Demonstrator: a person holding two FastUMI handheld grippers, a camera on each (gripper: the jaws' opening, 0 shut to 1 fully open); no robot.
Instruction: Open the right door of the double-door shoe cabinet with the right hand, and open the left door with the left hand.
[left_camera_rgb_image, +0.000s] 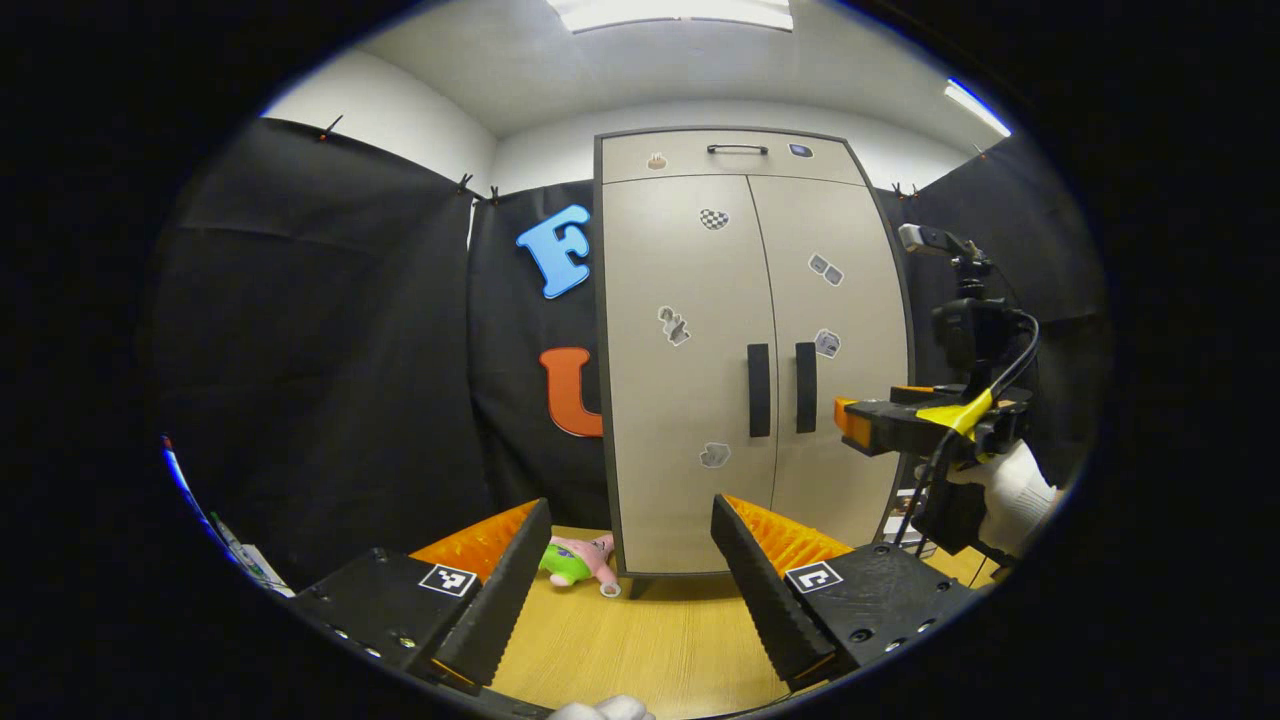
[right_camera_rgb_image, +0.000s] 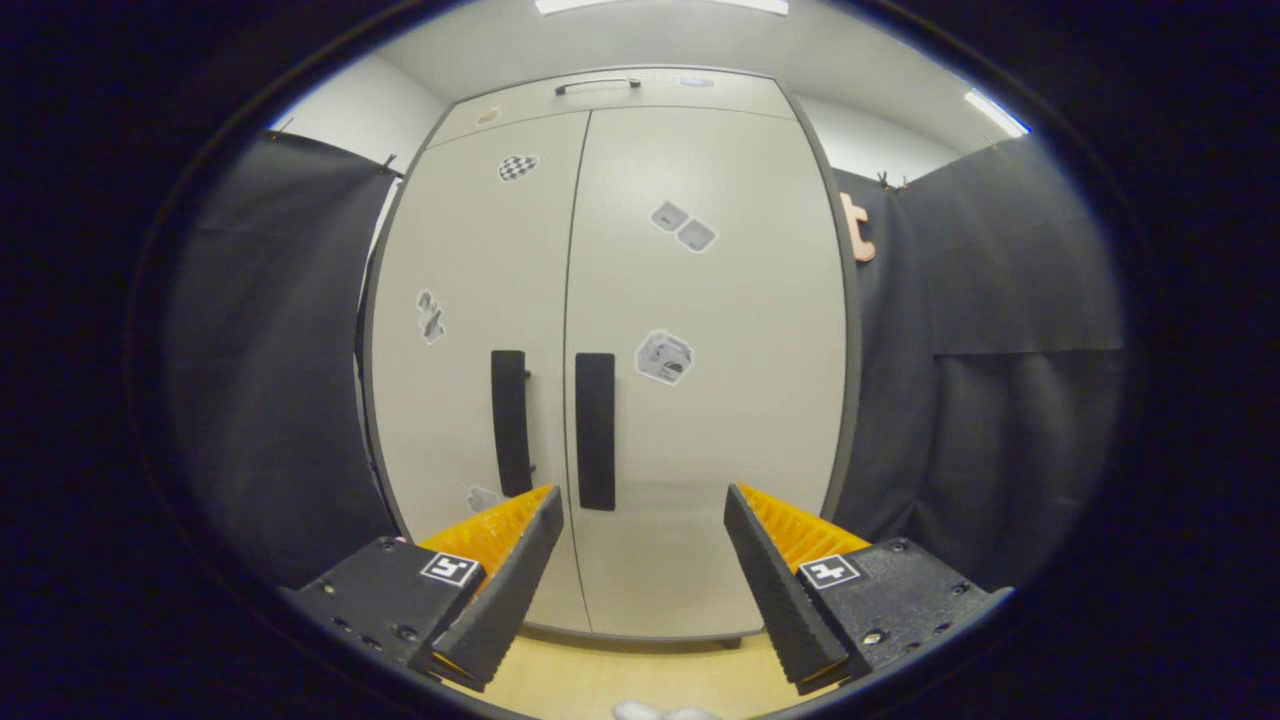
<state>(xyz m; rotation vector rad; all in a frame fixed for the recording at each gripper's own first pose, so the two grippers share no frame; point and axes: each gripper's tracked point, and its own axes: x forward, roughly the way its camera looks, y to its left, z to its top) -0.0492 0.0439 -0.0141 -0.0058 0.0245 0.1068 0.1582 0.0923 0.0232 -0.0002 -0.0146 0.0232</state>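
Note:
A tall beige shoe cabinet (left_camera_rgb_image: 740, 340) stands with both doors closed, each bearing a black vertical handle: left handle (left_camera_rgb_image: 759, 390), right handle (left_camera_rgb_image: 806, 387). My left gripper (left_camera_rgb_image: 632, 515) is open, well back from the cabinet. The right gripper (left_camera_rgb_image: 850, 420), held by a white-gloved hand (left_camera_rgb_image: 1015, 490), hovers just right of the right handle in the left gripper view. In the right gripper view the cabinet (right_camera_rgb_image: 700, 400) looms close; the right gripper (right_camera_rgb_image: 642, 505) is open, below and slightly right of the right handle (right_camera_rgb_image: 595, 430), with the left handle (right_camera_rgb_image: 510, 422) beside it.
A pink and green plush toy (left_camera_rgb_image: 580, 562) lies on the wooden floor (left_camera_rgb_image: 640, 640) at the cabinet's lower left corner. A drawer with a black handle (left_camera_rgb_image: 737, 149) tops the cabinet. Black cloth walls stand on both sides. Stickers dot the doors.

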